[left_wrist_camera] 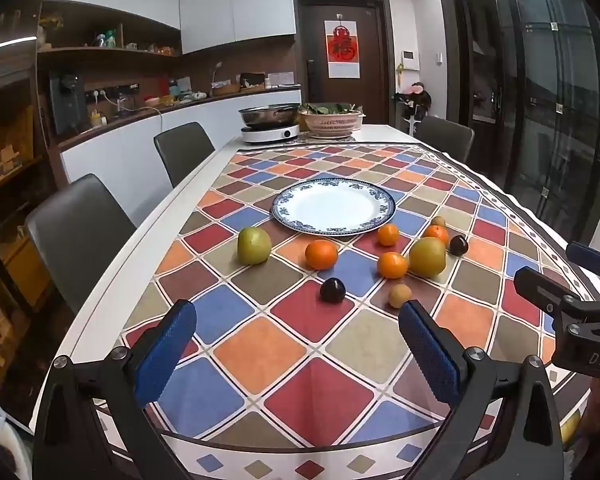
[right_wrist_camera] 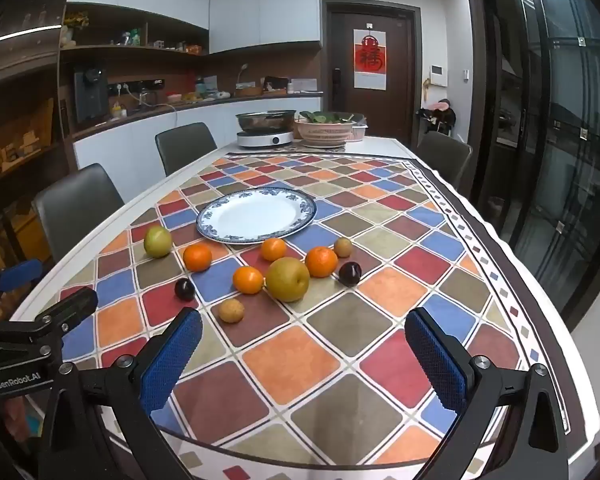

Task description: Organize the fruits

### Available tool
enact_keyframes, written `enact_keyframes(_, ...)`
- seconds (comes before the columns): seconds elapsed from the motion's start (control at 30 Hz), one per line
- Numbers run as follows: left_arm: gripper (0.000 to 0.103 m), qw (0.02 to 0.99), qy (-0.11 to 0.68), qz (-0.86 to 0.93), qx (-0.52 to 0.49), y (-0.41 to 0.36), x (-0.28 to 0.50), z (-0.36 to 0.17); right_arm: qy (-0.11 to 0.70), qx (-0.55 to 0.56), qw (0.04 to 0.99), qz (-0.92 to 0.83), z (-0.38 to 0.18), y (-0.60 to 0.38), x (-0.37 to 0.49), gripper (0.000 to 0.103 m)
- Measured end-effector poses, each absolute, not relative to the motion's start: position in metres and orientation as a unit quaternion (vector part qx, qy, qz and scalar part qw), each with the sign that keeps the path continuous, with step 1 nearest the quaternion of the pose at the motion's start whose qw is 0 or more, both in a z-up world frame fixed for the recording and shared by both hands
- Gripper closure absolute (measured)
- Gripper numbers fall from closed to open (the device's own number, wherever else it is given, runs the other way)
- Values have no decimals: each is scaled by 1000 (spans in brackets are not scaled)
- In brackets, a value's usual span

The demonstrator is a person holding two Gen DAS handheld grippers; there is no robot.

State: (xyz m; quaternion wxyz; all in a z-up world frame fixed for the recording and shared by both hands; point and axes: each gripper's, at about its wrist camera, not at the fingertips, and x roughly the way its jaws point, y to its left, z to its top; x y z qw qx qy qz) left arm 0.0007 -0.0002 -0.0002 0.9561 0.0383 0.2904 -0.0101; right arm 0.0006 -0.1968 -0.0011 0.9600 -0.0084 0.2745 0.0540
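both hand-held grippers, left [left_wrist_camera: 296, 344] and right [right_wrist_camera: 304, 348], gape empty nearest me; fruits [left_wrist_camera: 321, 255] lie loose before the bare plate [left_wrist_camera: 334, 207], awaiting gathering.

"GenRobot.AI" on left hand-held gripper [right_wrist_camera: 40, 280]

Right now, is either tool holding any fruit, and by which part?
Nothing is held. The left tool and right tool are both open and empty, short of the fruit on the chequered tablecloth.

Far end of table: induction cooker [left_wrist_camera: 270, 133] with steel pan [left_wrist_camera: 269, 115], pink basket of greens [left_wrist_camera: 332, 122]
Chairs: grey chairs [left_wrist_camera: 183, 151] beside the table
Door: red poster [left_wrist_camera: 342, 49]
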Motion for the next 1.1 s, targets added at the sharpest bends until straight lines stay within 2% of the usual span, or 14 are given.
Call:
enact_keyframes(0.37,0,958,286,-7,36,6,2,12,277,-8,959,55,-1,-195,1,1)
enact_keyframes(1.1,0,962,271,-4,41,-1,-8,3,277,-7,959,55,0,-196,0,1)
